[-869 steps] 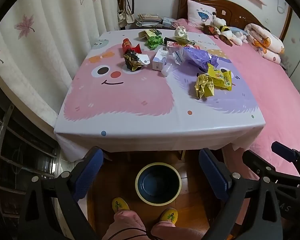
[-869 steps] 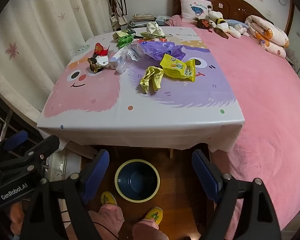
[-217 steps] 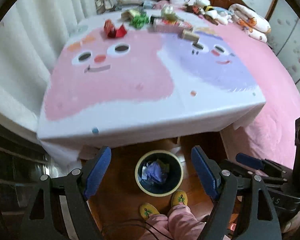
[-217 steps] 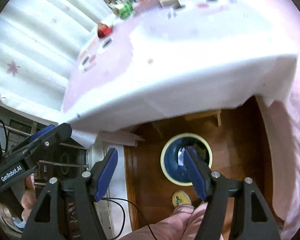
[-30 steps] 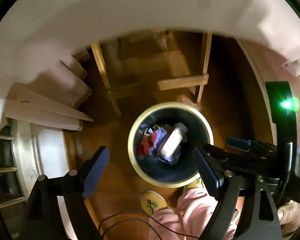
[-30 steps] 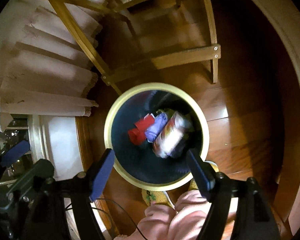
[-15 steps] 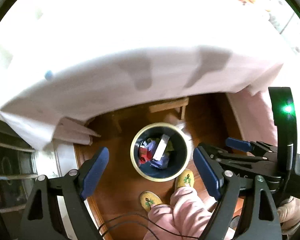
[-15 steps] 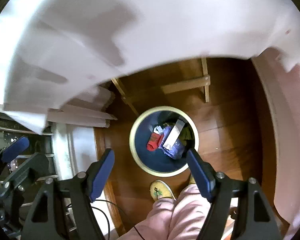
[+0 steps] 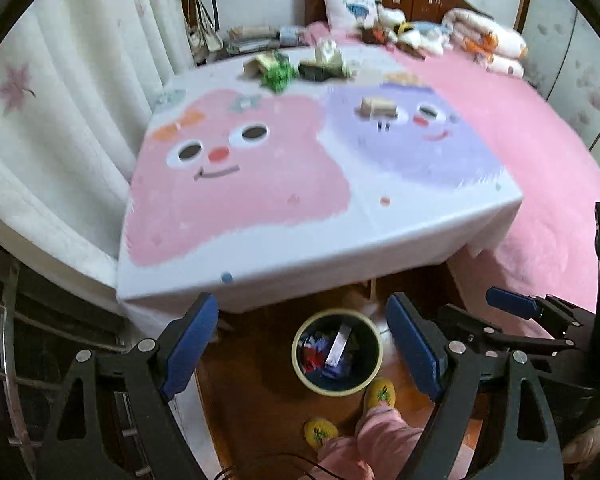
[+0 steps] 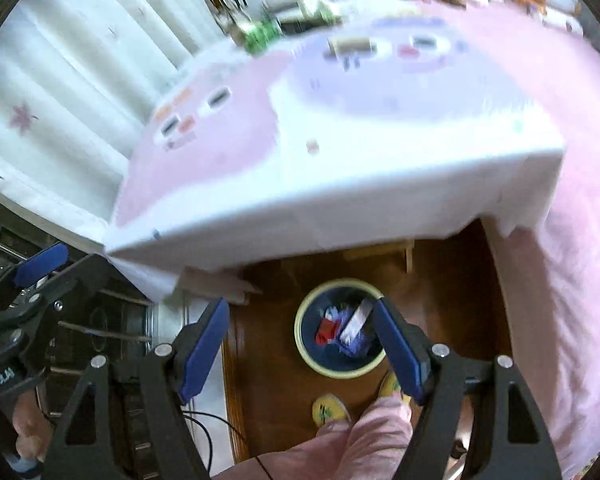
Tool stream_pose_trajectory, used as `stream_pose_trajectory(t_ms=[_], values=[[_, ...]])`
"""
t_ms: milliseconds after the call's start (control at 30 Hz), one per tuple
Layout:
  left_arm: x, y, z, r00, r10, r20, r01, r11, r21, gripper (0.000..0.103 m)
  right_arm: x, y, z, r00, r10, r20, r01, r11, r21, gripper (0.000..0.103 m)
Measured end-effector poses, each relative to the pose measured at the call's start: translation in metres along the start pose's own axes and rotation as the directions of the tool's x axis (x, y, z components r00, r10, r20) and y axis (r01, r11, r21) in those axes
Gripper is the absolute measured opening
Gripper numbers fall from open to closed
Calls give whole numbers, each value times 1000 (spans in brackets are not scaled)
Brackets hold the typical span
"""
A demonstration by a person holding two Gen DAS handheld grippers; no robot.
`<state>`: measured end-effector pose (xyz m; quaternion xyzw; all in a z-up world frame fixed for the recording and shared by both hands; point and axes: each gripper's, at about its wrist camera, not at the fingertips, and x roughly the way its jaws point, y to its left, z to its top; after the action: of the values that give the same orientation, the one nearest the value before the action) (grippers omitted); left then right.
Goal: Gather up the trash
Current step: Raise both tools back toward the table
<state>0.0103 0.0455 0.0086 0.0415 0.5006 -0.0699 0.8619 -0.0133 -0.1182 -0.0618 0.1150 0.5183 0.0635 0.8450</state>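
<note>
While both tongs (image 9: 302, 342) (image 10: 302, 336) gape empty, crumpled trash (image 9: 332, 350) fills the bin (image 9: 300, 364).

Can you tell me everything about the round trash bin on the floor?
The trash bin is round, dark blue inside with a pale yellow rim. It stands upright on the brown wooden floor, just in front of the table's edge, near yellow slippers. Inside lie a red scrap, purple wrapping and a tilted white box. Neither gripper touches it.
</note>
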Motion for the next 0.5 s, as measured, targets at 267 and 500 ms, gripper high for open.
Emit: stream_pose_trajectory(t_ms=[267, 500], values=[[-31, 14, 26, 996, -24, 89, 25, 1000, -6, 85, -34, 19, 34, 990, -35, 133, 42, 998, -52, 75], [-34, 20, 46, 989, -13, 149, 13, 1000, -1, 85, -34, 21, 68, 982, -52, 181, 61, 997, -44, 75]])
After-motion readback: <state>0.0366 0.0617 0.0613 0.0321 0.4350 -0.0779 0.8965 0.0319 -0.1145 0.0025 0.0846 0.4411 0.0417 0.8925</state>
